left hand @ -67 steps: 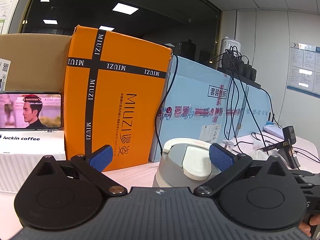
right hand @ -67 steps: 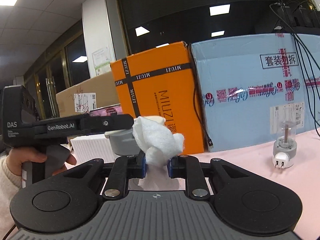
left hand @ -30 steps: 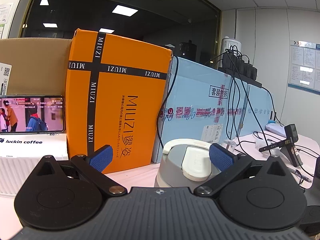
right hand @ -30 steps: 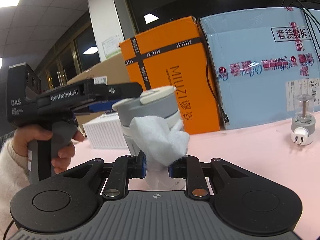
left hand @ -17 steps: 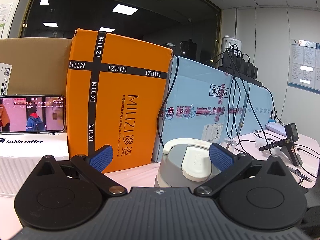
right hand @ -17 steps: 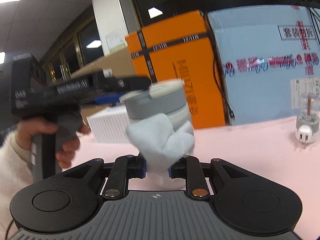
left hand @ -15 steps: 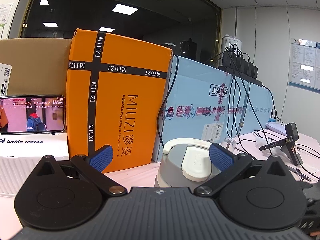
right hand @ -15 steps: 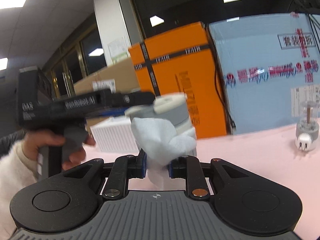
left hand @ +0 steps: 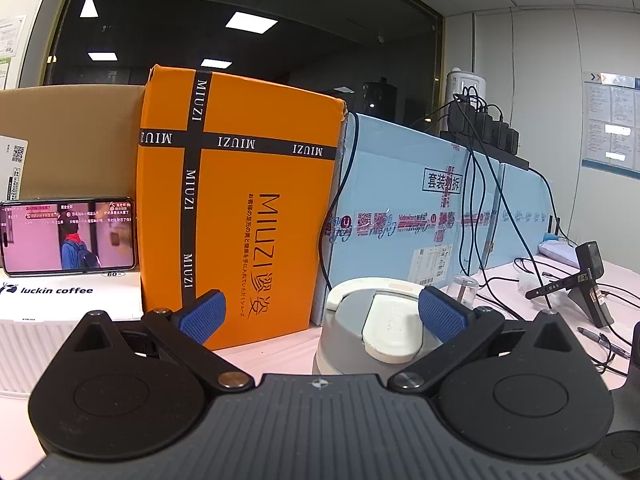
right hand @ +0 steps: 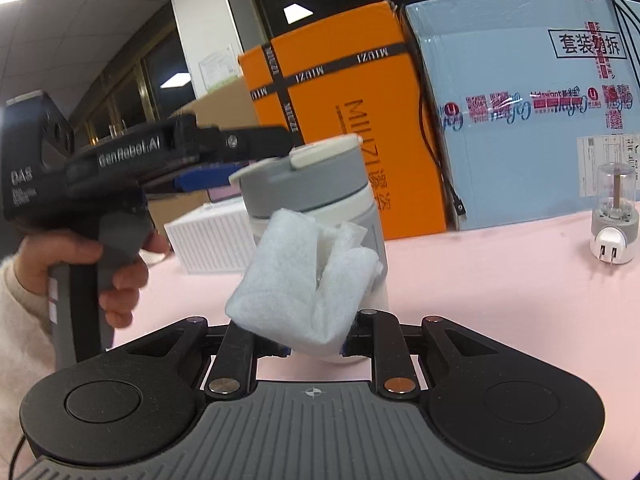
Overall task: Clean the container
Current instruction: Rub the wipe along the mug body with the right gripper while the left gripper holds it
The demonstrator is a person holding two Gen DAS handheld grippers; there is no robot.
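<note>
Container (right hand: 316,200) now looms beyond right hand-held gripper (right hand: 314,344).

You can read "MIUZI" on the orange box (left hand: 240,208) and its black bands. The white box (left hand: 68,300) under the phone says "luckin coffee". The left gripper (right hand: 248,148) carries "GenRobot.AI" and "DAS" on its body.

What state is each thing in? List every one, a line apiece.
container: upright on the pink table, lid closed.
white cloth: crumpled, against the container's side.
right gripper: shut on the cloth.
left gripper: open, at the lid.
phone: screen on.
plug lamp: unplugged.
</note>
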